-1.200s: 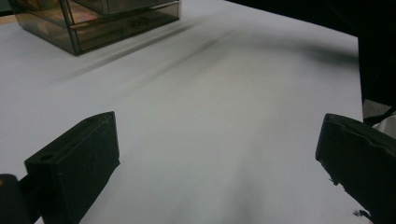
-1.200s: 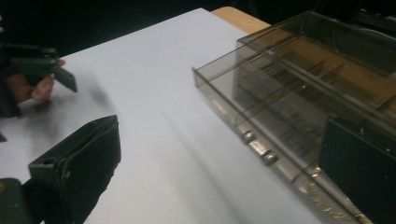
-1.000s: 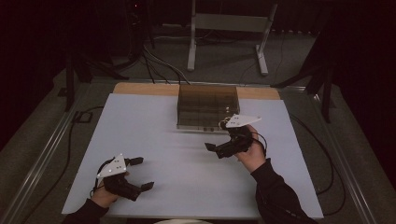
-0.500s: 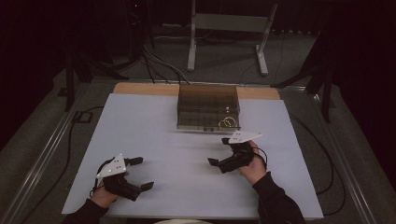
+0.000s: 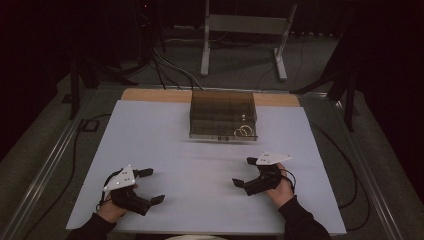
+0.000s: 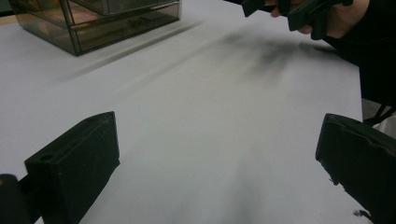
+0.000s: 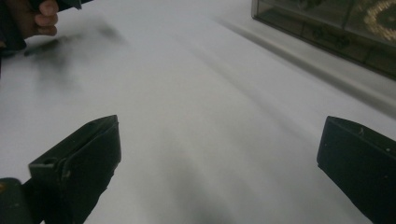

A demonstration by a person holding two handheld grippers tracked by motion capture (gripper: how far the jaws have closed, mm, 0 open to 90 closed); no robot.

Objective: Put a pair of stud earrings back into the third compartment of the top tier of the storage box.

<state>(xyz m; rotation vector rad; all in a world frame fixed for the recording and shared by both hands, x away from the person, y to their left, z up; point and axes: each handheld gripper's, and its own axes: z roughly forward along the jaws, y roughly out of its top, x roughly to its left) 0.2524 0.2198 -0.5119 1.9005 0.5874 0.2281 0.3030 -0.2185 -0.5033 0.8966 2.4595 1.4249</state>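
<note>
Both claws are spread and empty: left claw (image 5: 149, 186) and right claw (image 5: 245, 172) sit low over the near surface (image 5: 200, 160). The smoked drawer box (image 5: 223, 114) stands at the far centre, long axis across the surface, drawer fronts facing the person; gold rings (image 5: 243, 131) lie at its near right corner. Risk: a hasty reach could shove the light box or snag a trailing cable.

A white tabletop (image 5: 165, 150) has a bare wooden strip (image 5: 155, 95) along its far edge. At the far middle stands a smoky clear drawer box (image 5: 222, 114), with gold rings (image 5: 243, 131) in its near right compartment. Beyond, on the grey floor (image 5: 240, 65), stands a metal stand (image 5: 245, 30); black cables (image 5: 170, 70) run at far left.
</note>
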